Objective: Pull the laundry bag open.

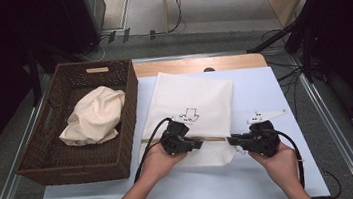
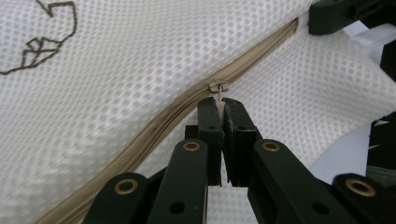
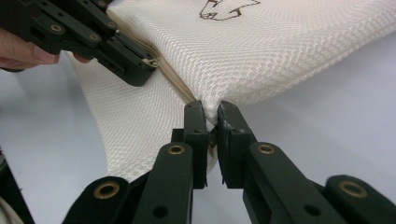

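The left gripper is clamped almost fully shut on the small metal zipper pull of the white mesh bag, the tab being pinched between the 2 pads just below the slider. The right gripper is likewise nearly closed, and a fold of mesh at the bag's edge, where the beige zipper tape ends, is nipped between its pads. In the high view the 2 grippers are seen at 6 o'clock of the bag, the left gripper near the middle of the zipper line and the right gripper at the bag's 4 o'clock corner. The bag lies flat on the white table sheet; at 9 o'clock of it a wicker basket with a cream cloth is set.

For the step to be done well, the corner should be held taut and still by the right gripper while the pull is drawn straight along the tape, low and level, so that the slider is not tilted and no mesh is caught; the tab could easily be lost from the pads if it were jerked
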Tool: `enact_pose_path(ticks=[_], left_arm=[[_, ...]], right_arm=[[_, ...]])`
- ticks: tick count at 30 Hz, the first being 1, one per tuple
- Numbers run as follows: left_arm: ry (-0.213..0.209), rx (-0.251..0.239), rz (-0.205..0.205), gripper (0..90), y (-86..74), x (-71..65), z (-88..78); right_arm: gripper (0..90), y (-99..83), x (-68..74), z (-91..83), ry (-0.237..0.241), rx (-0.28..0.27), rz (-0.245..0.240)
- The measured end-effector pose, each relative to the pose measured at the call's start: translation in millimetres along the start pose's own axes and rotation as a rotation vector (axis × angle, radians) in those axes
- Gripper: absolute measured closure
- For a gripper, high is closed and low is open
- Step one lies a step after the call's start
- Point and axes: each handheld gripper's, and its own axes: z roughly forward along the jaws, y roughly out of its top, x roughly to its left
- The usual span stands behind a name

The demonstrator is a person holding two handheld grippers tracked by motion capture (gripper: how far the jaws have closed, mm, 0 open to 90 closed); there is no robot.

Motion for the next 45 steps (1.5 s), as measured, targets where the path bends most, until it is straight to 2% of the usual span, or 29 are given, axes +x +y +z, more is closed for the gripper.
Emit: enact_pose_path(ticks=[13, 20, 30, 45], left_arm=[[-0.021, -0.016, -0.002, 87.2, -1.0, 0.7, -2.8], [-0.018, -0.018, -0.016, 87.1, -1.3, 3.2, -5.1], [-0.028, -0.022, -0.019, 87.1, -1.6, 4.3, -8.1], [-0.031, -0.026, -0.021, 87.0, -2.0, 4.9, -8.9]], right_arm=[[83.4, -2.6, -9.3, -2.0, -0.009, 0.003, 0.019], [83.4, -2.6, -10.8, -3.0, -0.007, 0.005, 0.02], [83.2, -4.7, -18.9, -6.9, -0.005, -0.001, 0.051], [83.0, -5.3, -21.7, -10.9, -0.007, -0.012, 0.052]])
